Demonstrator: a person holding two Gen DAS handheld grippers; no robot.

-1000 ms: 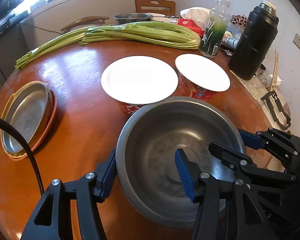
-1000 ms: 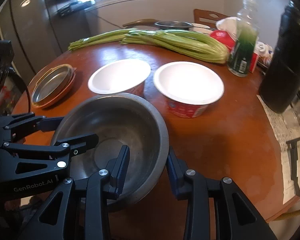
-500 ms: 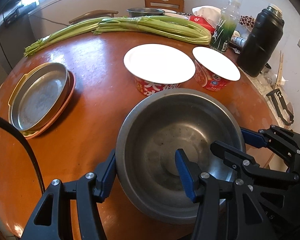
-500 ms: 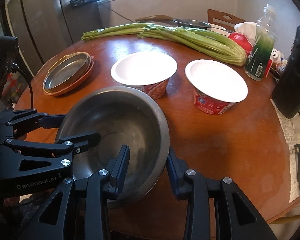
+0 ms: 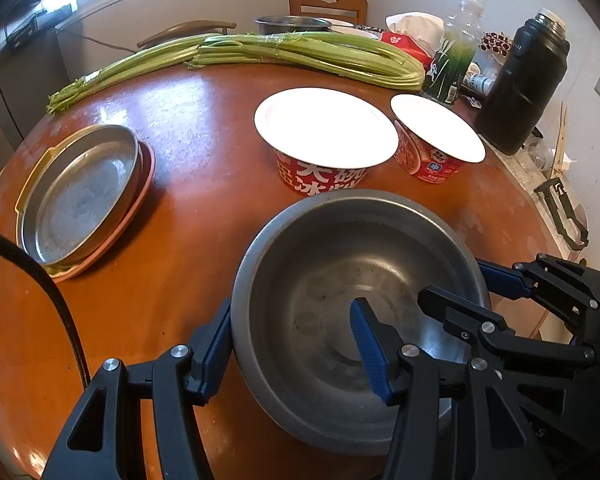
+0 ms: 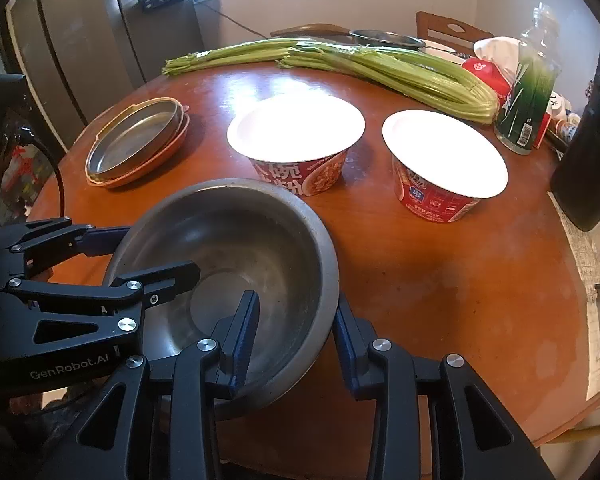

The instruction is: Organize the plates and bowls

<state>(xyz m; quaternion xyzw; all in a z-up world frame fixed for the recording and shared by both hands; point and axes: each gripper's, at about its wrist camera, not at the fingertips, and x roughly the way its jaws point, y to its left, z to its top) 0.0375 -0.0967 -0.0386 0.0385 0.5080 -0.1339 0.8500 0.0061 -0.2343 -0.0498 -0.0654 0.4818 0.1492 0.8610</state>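
While I hold both grippers low over the round wooden table [image 5: 188, 152], each clamps the rim of the steel bowl [image 5: 340, 300]: my left gripper [image 5: 292, 344] on its left wall, my right gripper [image 6: 296, 332] on its right. Beyond sit stacked metal plates [image 5: 80, 200] and two instant-noodle cups [image 5: 324, 140].

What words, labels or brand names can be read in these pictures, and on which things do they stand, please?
"GenRobot.AI": on the body of the left gripper, right wrist view.
"大碗": large characters on the nearer red paper bowl; those below are cut off.
Second red paper bowl, green bottle label, red packet: print too small to read.
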